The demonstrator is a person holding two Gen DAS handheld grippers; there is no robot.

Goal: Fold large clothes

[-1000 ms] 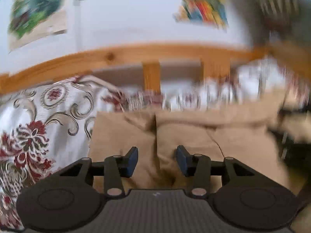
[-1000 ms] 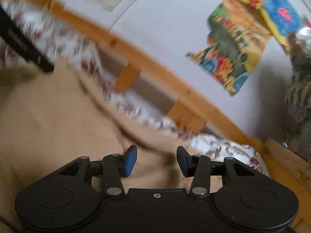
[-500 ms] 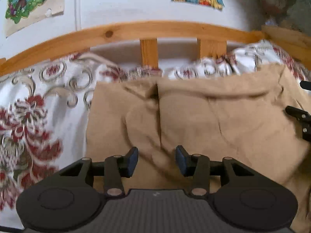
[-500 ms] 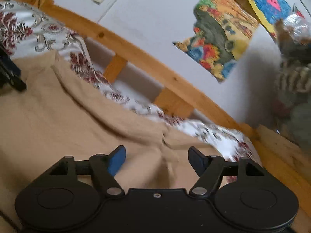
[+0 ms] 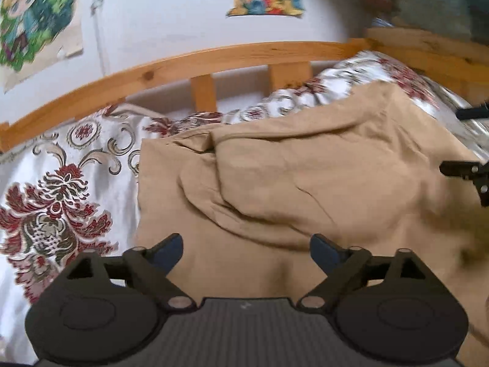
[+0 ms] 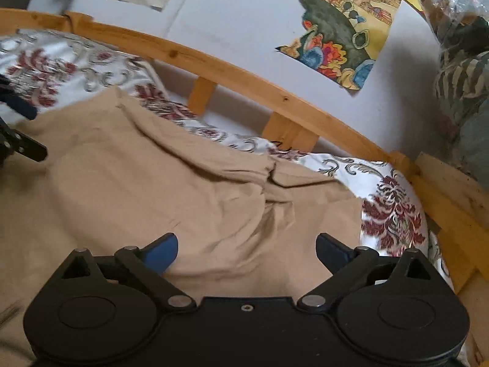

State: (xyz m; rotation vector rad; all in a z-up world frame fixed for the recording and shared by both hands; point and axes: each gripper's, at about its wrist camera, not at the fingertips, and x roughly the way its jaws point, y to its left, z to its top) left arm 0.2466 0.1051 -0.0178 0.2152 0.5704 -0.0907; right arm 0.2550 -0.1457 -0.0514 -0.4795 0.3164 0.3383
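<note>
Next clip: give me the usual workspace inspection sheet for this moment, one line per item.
Surface: bed with a floral bedspread, white with red and grey pattern, bare on both sides of the garment.
Job's things: tan garment spread on the bed, creased, with one layer lapped over another near the middle.
Clutter: nothing seen on the bed; a striped bundle sits beyond the bed frame.
Grippers: left gripper open, holding nothing, over the garment; right gripper open, holding nothing, over the garment.
Cables: nothing seen.
Surroundings: wooden bed rail with slats, white wall, colourful drawings stuck on it.
</note>
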